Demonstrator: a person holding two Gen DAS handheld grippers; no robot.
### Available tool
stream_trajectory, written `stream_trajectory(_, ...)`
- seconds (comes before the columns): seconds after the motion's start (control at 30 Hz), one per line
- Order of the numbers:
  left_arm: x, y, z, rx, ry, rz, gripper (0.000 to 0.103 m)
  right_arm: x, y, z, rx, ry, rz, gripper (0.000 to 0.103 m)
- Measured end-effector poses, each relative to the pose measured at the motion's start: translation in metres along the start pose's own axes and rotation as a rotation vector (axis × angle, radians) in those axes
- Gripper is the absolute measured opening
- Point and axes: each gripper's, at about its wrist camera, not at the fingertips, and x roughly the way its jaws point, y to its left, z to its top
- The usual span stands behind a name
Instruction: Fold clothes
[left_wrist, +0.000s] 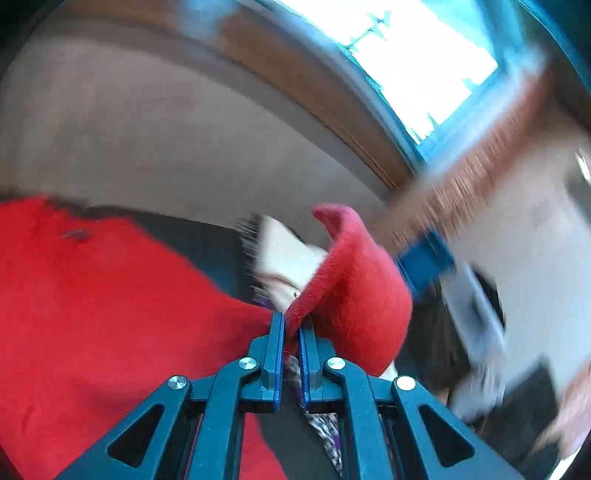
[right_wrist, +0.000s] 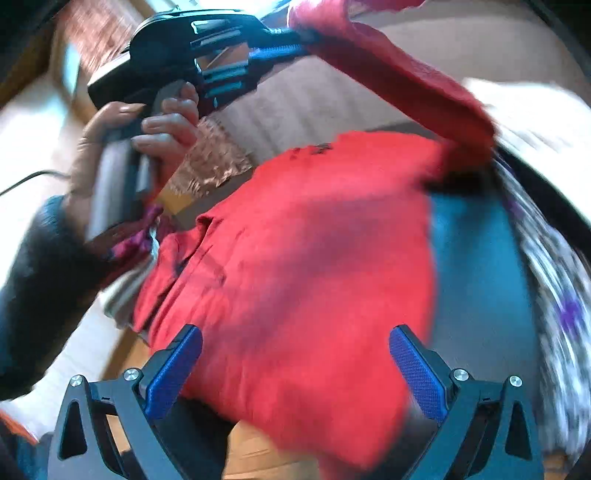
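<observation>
here, at the left of the right wrist view, a person's hand (right_wrist: 147, 133) wraps the handle of the left gripper (right_wrist: 280, 51), whose blue fingers are clenched on a raised strip of the red garment (right_wrist: 295, 258). that strip climbs from the garment's far right part up to the gripper, clear of the dark surface (right_wrist: 480, 277). the rest of the garment lies spread over the middle of the surface, one edge reaching its near edge. the right gripper (right_wrist: 295, 373) hangs above that near edge, jaws wide apart, nothing between the pads. along the surface's right edge lies a white and purple patterned cloth (right_wrist: 561, 295). in the left wrist view, the left gripper (left_wrist: 291, 332) pinches a curled red fold. both views are blurred.
</observation>
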Motion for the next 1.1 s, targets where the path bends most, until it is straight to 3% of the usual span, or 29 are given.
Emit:
stream_trajectory(0.17,-0.042,0.082,-0.014,-0.163,-0.080,0.122,0.006,0.069,0.019,0.053,-0.155,0.015,-0.125,0.102)
stream_trajectory(0.4,-0.081,0.158,-0.040,-0.291,-0.098,0.254,0.007,0.135,0.006,0.059,-0.230,0.148,-0.242,0.103)
stream_trajectory(0.57,-0.115,0.188,-0.058,-0.347,-0.110,0.198,0.030,0.134,0.006,0.052,-0.255,0.134,-0.255,0.103)
stream_trajectory(0.7,-0.121,0.221,-0.078,-0.491,-0.115,0.132,0.041,0.133,0.015,0.051,-0.300,0.142,-0.307,0.103)
stream_trajectory(0.87,-0.114,0.245,-0.094,-0.650,-0.112,0.038,0.057,0.130,0.011,0.050,-0.275,0.127,-0.278,0.103)
stream_trajectory(0.97,-0.102,0.246,-0.092,-0.670,-0.100,0.033,0.059,0.133,0.011,0.052,-0.270,0.123,-0.272,0.103)
stream_trajectory(1.1,-0.079,0.233,-0.073,-0.609,-0.099,0.111,0.054,0.133,0.008,0.053,-0.252,0.114,-0.248,0.103)
